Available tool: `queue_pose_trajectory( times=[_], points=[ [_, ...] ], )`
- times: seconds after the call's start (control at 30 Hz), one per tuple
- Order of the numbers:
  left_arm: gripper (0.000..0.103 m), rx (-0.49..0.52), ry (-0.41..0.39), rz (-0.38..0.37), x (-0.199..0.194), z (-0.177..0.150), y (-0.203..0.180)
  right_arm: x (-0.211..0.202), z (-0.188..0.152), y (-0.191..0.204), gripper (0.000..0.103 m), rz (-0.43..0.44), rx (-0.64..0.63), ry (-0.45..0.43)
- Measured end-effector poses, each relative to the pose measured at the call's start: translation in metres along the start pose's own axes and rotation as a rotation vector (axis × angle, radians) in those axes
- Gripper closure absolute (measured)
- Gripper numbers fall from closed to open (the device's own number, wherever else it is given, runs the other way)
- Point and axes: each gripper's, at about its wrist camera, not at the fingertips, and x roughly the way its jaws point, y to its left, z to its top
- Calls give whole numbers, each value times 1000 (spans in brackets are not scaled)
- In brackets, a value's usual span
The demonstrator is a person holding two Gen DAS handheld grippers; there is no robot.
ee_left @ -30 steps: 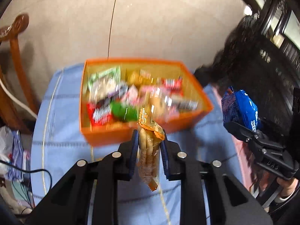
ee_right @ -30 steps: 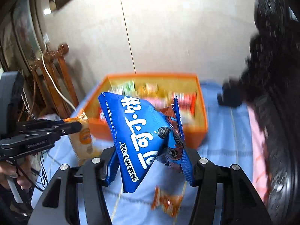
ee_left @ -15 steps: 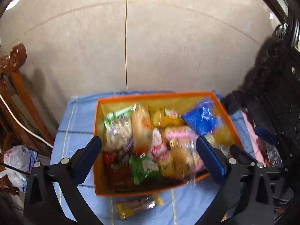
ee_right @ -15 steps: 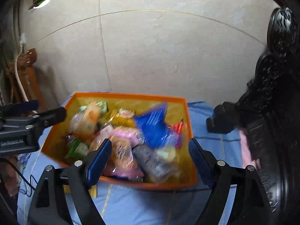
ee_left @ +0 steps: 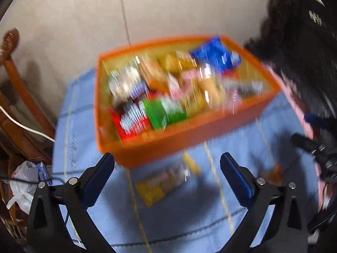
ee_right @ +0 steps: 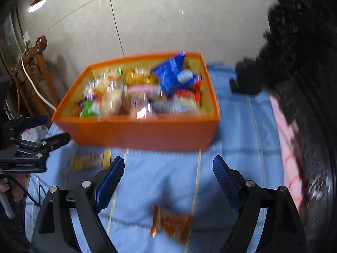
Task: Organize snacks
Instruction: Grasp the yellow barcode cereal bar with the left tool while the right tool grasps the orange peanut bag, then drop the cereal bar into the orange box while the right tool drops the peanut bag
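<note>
Comparing against the frames one second earlier, entries ran as follows.

Left wrist view:
- Left gripper [ee_left: 167, 175]: jaws spread wide, nothing between them. One second earlier they had pinched a yellow biscuit stick pack; that grip was gone by half a second back.
- Orange bin [ee_left: 189, 139]: at 12 o'clock from the jaws, on the blue cloth [ee_left: 242, 189], packed with blurred packets. The blue bag [ee_left: 214, 52] lay at its 1 o'clock corner, where it had not been a second earlier.
- Yellow packet [ee_left: 162, 183]: loose on the cloth between the fingers, just outside the bin's near wall. Blur hid any print.
- Orange wrapper [ee_left: 273, 172]: small, at 3 o'clock, barely legible.

Right wrist view:
- Right gripper [ee_right: 166, 181]: jaws wide apart, empty. The blue bag [ee_right: 170, 73] it had carried now sat in the bin [ee_right: 137, 132] toward 1 o'clock.
- Yellow packet [ee_right: 90, 160]: at 10 o'clock, beside the bin's near wall, close to the left gripper [ee_right: 42, 145].
- Orange wrapper [ee_right: 170, 223]: on the cloth [ee_right: 242, 137] at 6 o'clock, between the fingers.

Judgement: both deliveries looked complete, and two snacks remained outside the bin. Each tool appeared lined up over its own remaining snack: yellow for the left, orange for the right.
</note>
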Motion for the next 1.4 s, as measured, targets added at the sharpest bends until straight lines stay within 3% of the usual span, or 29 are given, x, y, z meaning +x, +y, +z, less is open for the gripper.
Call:
queue_pose_trajectory(
  times=[0.23,0.37,0.47,0.5,0.53,0.6,0.7,0.83,0.97,1.0,1.03,1.07,1.13,1.4],
  points=[
    [4,55,121,35,62,-29,-3,12,-50,-8,16,30,39,119],
    [4,61,191,61,98,-35,2,13,-55,-13,16,42,75,126],
    [8,60,176,37,105,-37,7,13,-53,-17,16,37,82,121],
    [24,39,181,-12,105,-36,10,14,-52,-17,16,34,78,124],
    [31,28,173,-41,103,-35,12,16,-51,-18,16,31,72,128],
    [56,70,166,-67,99,-34,9,24,-53,-16,16,24,34,156],
    [70,93,184,-104,91,-37,2,42,-60,-5,16,20,-107,238],
    [72,39,188,-149,81,-46,4,60,-73,8,16,-60,-277,279],
    [72,-14,207,-186,71,-59,3,70,-75,12,18,-37,-276,282],
    [72,-16,209,-184,71,-63,2,73,-74,13,22,-30,-266,290],
    [72,-21,207,-180,70,-64,2,76,-74,14,47,-32,-262,300],
    [72,-28,208,-179,69,-65,2,83,-74,17,58,-46,-265,325],
    [72,-48,213,-189,66,-71,1,82,-75,22,67,-43,-259,330],
    [73,-75,167,-195,40,-60,-6,25,-57,31,71,34,-198,187]
  ],
)
